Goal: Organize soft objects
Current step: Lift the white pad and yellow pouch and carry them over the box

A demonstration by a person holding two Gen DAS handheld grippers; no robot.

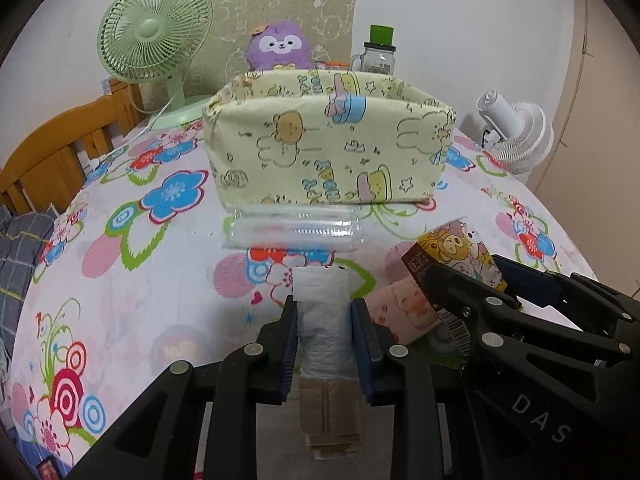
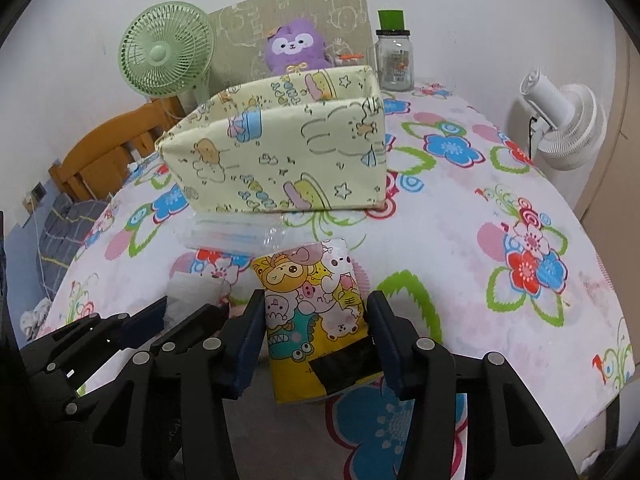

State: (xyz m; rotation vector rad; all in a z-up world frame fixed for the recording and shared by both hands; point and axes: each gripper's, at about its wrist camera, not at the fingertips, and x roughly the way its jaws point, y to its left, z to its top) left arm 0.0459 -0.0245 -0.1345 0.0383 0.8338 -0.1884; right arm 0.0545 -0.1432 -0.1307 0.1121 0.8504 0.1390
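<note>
The left gripper (image 1: 325, 354), at the bottom centre of its view, pinches a white crinkled soft roll (image 1: 324, 320) between both pads. The right gripper (image 2: 316, 340), low in its view, straddles a yellow cartoon-printed tissue pack (image 2: 316, 308); its pads sit at the pack's sides, though firm contact cannot be told. Just beyond lies a clear plastic tube (image 1: 294, 230) on the flowered tablecloth (image 1: 120, 280), touching the pale yellow cartoon-print fabric box (image 1: 328, 140) at frame centre.
</note>
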